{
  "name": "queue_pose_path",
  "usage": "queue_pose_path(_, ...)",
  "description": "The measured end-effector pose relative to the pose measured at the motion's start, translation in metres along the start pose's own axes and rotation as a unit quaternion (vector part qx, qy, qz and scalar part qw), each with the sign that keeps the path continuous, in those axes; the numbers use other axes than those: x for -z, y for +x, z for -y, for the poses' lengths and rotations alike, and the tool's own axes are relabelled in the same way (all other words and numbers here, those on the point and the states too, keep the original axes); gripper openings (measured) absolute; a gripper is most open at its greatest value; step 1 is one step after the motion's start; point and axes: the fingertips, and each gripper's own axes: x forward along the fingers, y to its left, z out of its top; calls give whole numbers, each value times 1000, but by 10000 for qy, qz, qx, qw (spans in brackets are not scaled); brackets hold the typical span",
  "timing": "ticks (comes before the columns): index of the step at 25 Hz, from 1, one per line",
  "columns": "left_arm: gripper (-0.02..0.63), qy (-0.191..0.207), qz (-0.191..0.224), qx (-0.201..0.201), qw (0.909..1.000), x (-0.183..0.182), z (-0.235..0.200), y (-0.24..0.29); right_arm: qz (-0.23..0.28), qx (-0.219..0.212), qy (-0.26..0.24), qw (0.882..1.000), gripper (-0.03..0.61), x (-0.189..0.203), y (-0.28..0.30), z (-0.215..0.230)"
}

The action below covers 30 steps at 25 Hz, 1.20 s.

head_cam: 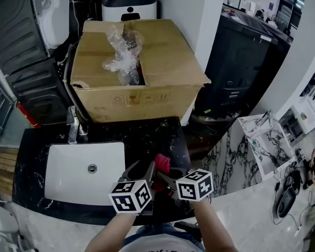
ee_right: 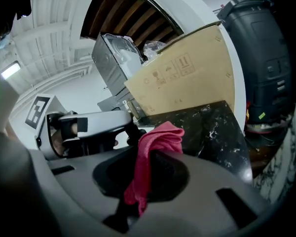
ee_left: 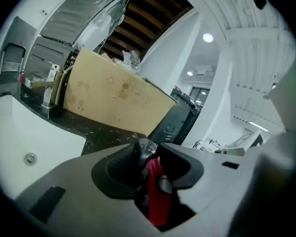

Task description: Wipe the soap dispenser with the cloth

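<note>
We take the white sink (head_cam: pixel 63 161) as our landmark: it is sunk into a black countertop (head_cam: pixel 152 133) flecked with pale veins, and a metal faucet (head_cam: pixel 72 127) stands at its back edge. Behind the sink and to its right a large cardboard box (head_cam: pixel 147 96) sits against the counter's far edge, with a crumpled clear plastic bag (head_cam: pixel 121 51) lying in its open top. Further behind the sink, past the box, stands a white bin (head_cam: pixel 128 7) with a dark band. Well to the right of the sink there is a tall dark cabinet (head_cam: pixel 236 67), and below it a stretch of white stone with black veining (head_cam: pixel 236 161) (whether that is floor or panel we cannot tell). Just off the sink's front right corner, over the counter's near edge, the two grippers meet, their marker cubes (head_cam: pixel 130 196) side by side. The left gripper (ee_left: pixel 148 167) is clamped on the soap dispenser (ee_left: pixel 155 191), whose dark shiny head rises above the pads and whose red body hangs between them. The right gripper (ee_right: pixel 144 174), on the side further from the sink, pinches the pink-red cloth (ee_right: pixel 155 142), which bunches above its jaws and trails down between them. The cloth lies right beside the dispenser; whether they touch we cannot tell.
</note>
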Motion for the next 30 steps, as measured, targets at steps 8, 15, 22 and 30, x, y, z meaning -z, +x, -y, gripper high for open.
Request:
queue_pose_path(8, 164, -1197, 294, 494, 9911, -12, -47, -30, 163, -425, -234, 9987, 51, -14, 17, -30)
queue_pose_path(15, 167, -1468, 480, 286, 9876, -13, -93, -54, -15, -723, -189, 9972, 51, -12, 35, -46)
queue_pose_path(22, 165, -1445, 435, -127, 9885, -12, -126, -58, -494, -278, -222, 9981, 51, 11, 35, -25)
queue_pose_path(30, 163, -1094, 197, -586, 9921, -20, -141, -45, 303, -226, -421, 9984, 51, -40, 31, -33)
